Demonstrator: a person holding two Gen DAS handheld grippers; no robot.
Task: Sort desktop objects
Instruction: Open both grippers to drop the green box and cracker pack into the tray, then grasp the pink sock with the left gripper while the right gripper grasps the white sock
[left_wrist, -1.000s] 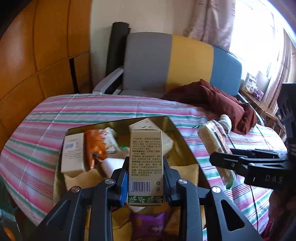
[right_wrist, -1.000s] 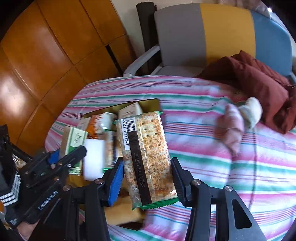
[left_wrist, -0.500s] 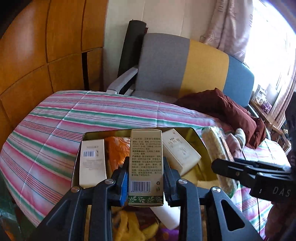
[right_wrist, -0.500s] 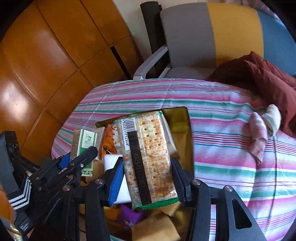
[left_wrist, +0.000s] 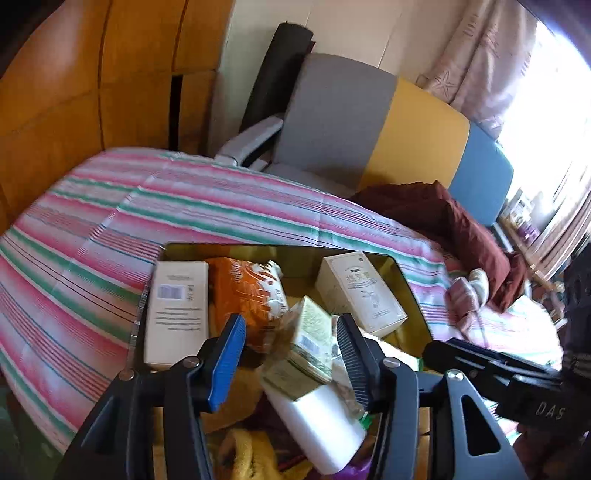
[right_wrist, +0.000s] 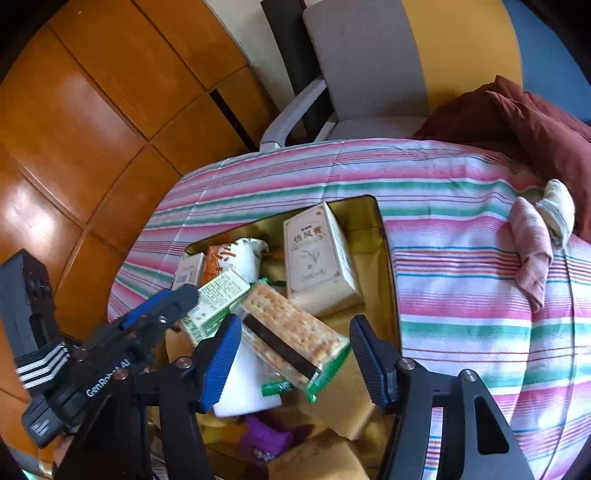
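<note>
A gold tin holding several items sits on the striped tablecloth. My left gripper hangs over it with its jaws opening. The small green box lies tilted between them, free of the pads, on a white bottle. My right gripper is also opening above the tin. The cracker packet lies slanted between its fingers, touching neither pad. In the right wrist view the green box rests beside the packet, under the left gripper's fingers.
The tin also holds a white box, an orange packet, a cream box and a purple packet. Rolled socks and a maroon cloth lie to the right. A chair stands behind the table.
Both grippers moved over the tin and opened. The green box left the left gripper's pads and tipped over. The cracker packet dropped from the right gripper's pads into the tin.
</note>
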